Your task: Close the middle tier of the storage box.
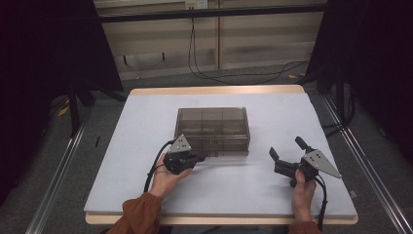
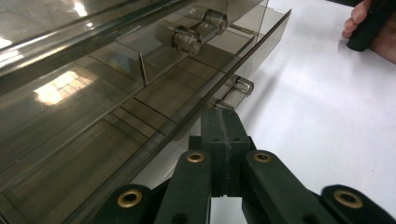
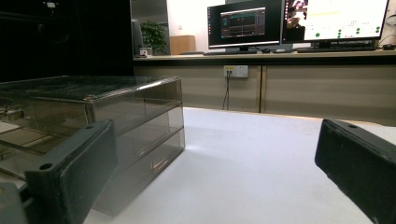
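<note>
White table [image 1: 122, 161], drawer box [image 1: 212, 127] lengthwise left-right

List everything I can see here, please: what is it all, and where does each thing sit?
drawer box: one, smoky clear plastic, middle of the table
drawer knobs: at least three, clear, on the box's near front
table: one, white top with a wooden edge
cables: several, black, on the floor behind the table
monitors: two, lit, on a far desk in the right gripper view
left gripper: one, black, jaws shut, at the box's front, by a lower knob
right gripper: one, black, jaws open, right of the box
hands: two, orange sleeves
</note>
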`<state>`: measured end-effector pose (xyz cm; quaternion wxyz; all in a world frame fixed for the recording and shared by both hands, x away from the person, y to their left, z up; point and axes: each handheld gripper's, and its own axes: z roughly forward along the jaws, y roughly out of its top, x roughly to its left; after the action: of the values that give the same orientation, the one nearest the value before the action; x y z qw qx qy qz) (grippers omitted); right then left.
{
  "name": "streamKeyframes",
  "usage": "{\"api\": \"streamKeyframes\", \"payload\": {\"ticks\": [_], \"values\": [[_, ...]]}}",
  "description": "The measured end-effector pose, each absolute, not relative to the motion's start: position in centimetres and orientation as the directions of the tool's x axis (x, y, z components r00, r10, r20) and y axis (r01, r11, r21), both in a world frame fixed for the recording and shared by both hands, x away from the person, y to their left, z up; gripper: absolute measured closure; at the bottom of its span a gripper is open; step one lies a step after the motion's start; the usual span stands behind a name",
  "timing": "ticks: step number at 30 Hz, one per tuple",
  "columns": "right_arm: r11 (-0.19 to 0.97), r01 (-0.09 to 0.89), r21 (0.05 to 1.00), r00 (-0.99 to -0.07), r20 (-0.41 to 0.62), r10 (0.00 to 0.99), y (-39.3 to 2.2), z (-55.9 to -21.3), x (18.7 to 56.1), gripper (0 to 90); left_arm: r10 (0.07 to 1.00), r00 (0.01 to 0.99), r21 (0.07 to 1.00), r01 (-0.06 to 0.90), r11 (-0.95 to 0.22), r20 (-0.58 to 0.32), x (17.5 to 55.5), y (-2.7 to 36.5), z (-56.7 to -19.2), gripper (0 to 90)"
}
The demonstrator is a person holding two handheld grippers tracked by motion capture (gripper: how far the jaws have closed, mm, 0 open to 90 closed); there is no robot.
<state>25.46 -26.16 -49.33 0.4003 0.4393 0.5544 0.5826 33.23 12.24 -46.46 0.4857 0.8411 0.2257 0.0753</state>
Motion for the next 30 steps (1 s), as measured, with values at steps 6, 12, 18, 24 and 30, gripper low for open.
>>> {"api": "streamKeyframes", "payload": {"ticks": [6,12,18,24,30], "values": [[-0.065,0.020,0.998,-0.295,0.068,0.953,-26.2,-49.3,25.5,0.0,0.455,0.886,0.854,0.305,-0.423,-0.091,33.4,12.2,-46.5,90.0],[-0.063,0.018,0.998,-0.296,0.065,0.953,-26.2,-49.3,25.5,0.0,0.459,0.884,0.850,0.304,-0.430,-0.084,33.6,12.2,-46.5,90.0],[-0.063,0.026,0.998,-0.294,0.068,0.953,-26.2,-49.3,25.5,0.0,0.465,0.881,0.850,0.310,-0.425,-0.089,33.8,12.2,-46.5,90.0],[-0.065,0.023,0.998,-0.296,0.069,0.953,-26.2,-49.3,25.5,0.0,0.472,0.877,0.850,0.315,-0.423,-0.090,34.0,12.1,-46.6,90.0],[-0.063,0.025,0.998,-0.294,0.067,0.953,-26.2,-49.3,25.5,0.0,0.478,0.873,0.853,0.322,-0.410,-0.100,34.4,12.0,-46.6,90.0]]}}
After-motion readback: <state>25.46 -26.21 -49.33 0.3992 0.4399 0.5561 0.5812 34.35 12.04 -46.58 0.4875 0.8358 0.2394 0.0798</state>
